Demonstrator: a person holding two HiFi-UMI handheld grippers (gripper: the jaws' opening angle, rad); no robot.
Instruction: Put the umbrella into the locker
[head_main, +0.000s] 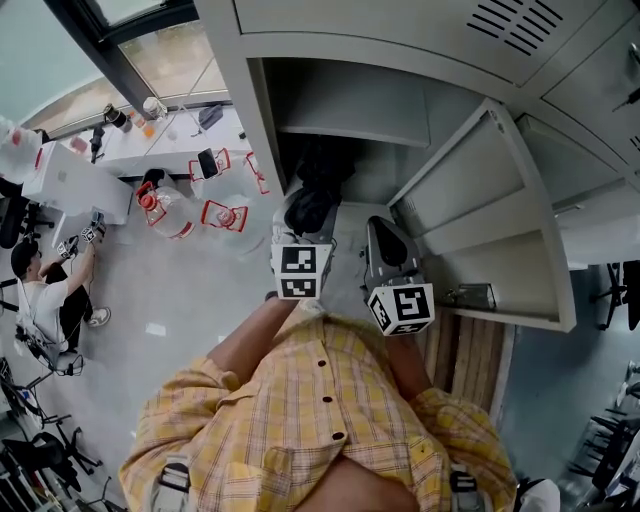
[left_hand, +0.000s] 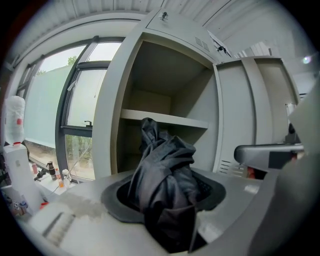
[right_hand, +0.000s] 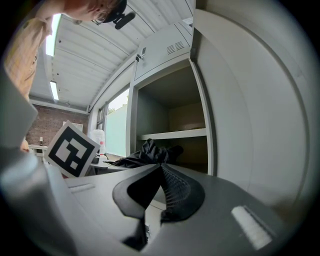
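Umbrella (left_hand: 165, 185): dark bundle of folded fabric, clamped in your left gripper (head_main: 300, 238). The jaws are closed on the cloth, which bulges up above them at centre frame in the left gripper view. Position: at the mouth of the open locker (head_main: 335, 100), below its shelf (left_hand: 165, 119); whether it is past the threshold cannot be told.
Right gripper (right_hand: 160, 172): your jaws are together, nothing between them; held just beside the left one, centre of the head view.
Locker door (head_main: 490, 225): swung open, right of frame.

Crumpled dark umbrella (left_hand: 165, 172) before open locker (left_hand: 107, 125)
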